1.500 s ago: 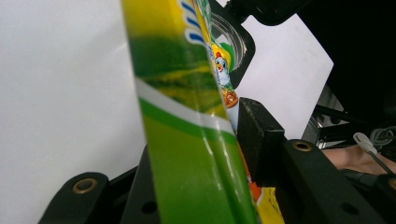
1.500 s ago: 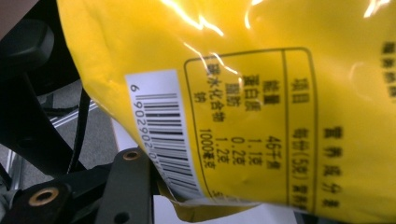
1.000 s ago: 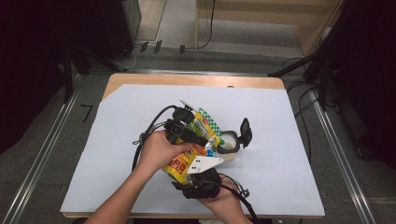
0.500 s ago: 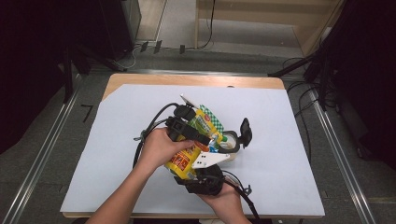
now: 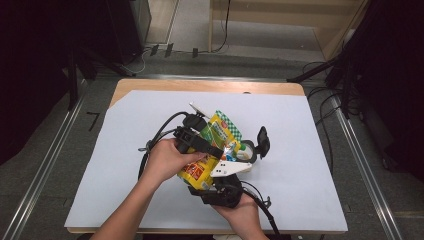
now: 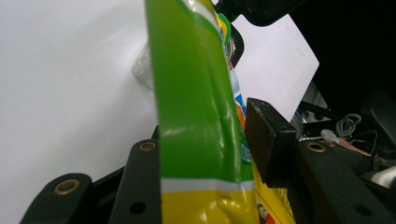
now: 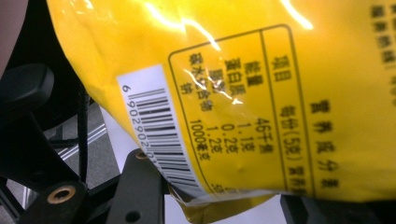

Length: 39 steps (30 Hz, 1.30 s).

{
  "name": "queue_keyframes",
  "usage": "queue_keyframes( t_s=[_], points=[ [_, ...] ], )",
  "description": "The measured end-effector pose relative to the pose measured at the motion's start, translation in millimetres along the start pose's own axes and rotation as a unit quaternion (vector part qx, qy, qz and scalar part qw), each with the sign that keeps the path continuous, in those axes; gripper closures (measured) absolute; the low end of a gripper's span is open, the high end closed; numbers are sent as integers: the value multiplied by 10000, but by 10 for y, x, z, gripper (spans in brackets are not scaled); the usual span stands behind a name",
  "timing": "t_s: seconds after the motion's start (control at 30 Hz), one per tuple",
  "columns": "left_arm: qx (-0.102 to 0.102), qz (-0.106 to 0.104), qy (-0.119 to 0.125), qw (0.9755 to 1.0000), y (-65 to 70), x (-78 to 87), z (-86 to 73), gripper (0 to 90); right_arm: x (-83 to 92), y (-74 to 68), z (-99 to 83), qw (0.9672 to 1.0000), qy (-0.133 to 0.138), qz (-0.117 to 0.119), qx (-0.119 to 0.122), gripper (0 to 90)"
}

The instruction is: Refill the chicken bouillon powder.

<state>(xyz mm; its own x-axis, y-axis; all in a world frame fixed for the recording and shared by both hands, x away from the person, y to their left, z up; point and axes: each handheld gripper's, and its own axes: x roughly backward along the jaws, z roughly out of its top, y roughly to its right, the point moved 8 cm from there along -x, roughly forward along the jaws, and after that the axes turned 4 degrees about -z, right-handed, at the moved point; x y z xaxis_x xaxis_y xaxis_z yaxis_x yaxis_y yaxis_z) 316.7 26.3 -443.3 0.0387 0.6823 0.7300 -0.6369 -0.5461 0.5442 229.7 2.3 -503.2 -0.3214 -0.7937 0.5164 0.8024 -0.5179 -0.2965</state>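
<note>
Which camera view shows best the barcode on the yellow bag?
The right gripper view: the barcode is close and readable there. The high view shows the yellow bag without it. The left gripper view shows the bag edge-on.

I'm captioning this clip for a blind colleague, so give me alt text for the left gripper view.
A green and yellow snack bag stands on edge between the left gripper's two black jaws, close to the camera. Behind it lies a white table sheet, with dark cables at the far right.
</note>
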Motion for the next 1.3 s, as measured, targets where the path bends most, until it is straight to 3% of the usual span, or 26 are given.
queue_keyframes(
  t_s=[0.27, 0.33, 0.37, 0.5, 0.63, 0.73, 0.83, 1.03, 1.3],
  points=[
    [-152, 180, -15, 9997, 8, -34, 10, 676, -17, -24, -2, 9999, -73, 69, 19, 625],
    [-60, 233, -95, 9997, -5, -34, 7, 680, -20, -40, 4, 9999, -82, 105, 25, 623],
    [94, 229, -92, 9997, -17, -42, 17, 683, -23, -55, 16, 9997, -62, 223, -5, 619],
    [228, 179, -75, 9996, -22, -43, 39, 708, -24, -71, 35, 9998, -83, 172, 90, 600],
    [309, 182, -68, 9993, -24, -36, 73, 730, -27, -66, 61, 9997, -115, 96, 184, 574],
    [248, 214, -140, 9994, -12, -33, 107, 745, -56, -82, 52, 9992, -239, 99, 314, 547],
    [225, 201, -184, 9994, 1, -34, 127, 769, -84, -106, 33, 9984, -314, -49, 474, 590],
    [264, 157, -185, 9994, -10, -21, 154, 767, -84, -97, 55, 9989, -236, 2, 411, 612],
    [244, -33, -96, 9996, 3, 26, 203, 729, -58, -75, 107, 9997, 15, 203, 131, 627]
  ],
)
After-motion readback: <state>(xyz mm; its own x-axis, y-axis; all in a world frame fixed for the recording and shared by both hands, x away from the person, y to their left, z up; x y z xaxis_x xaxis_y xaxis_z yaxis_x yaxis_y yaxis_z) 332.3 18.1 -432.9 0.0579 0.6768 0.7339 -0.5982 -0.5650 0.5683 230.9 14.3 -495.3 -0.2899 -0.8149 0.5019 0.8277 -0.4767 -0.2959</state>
